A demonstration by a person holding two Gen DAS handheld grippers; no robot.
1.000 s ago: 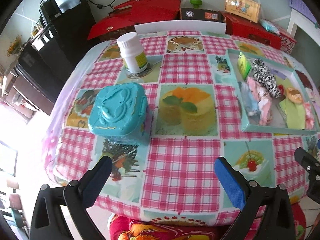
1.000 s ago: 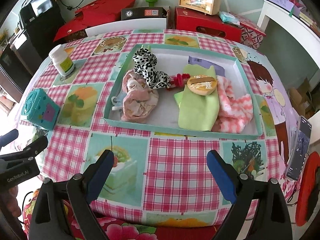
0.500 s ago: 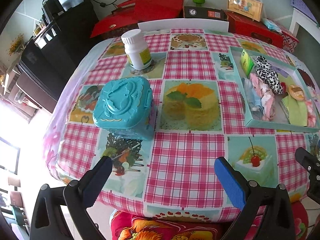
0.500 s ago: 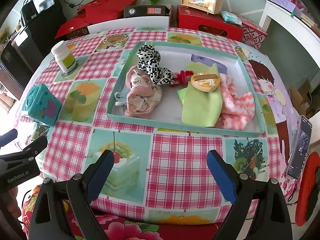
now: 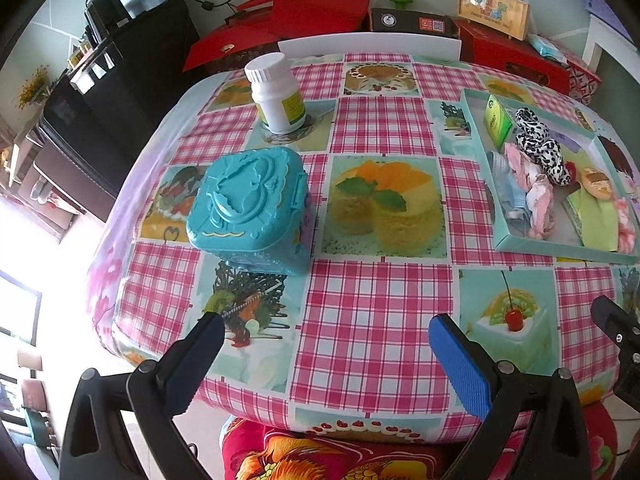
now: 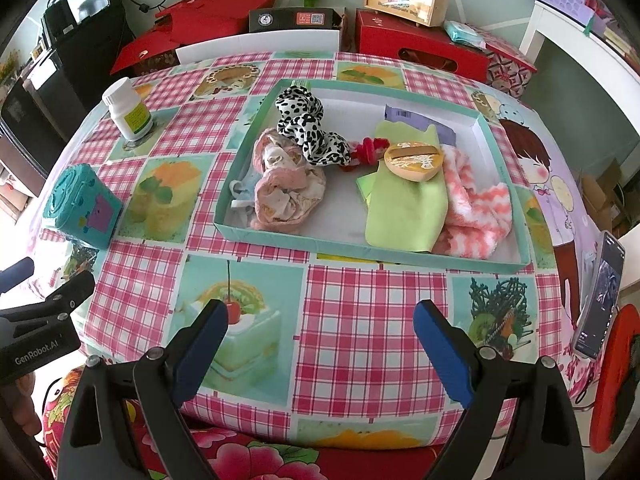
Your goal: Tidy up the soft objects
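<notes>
A teal shallow tray on the checked tablecloth holds soft items: a black-and-white spotted scrunchie, a crumpled pink cloth, a green cloth, a pink-and-white fuzzy sock, a red tie and a round orange puff case. The tray also shows in the left wrist view. My right gripper is open and empty, above the table's near edge in front of the tray. My left gripper is open and empty, near the front edge, left of the tray.
A teal plastic box and a white pill bottle stand on the table's left half. A phone leans at the right edge. Red boxes and black furniture stand behind the table.
Both grippers have pulled back toward the table's near edge and risen slightly; the tray and box look farther away. Both stay open and empty.
</notes>
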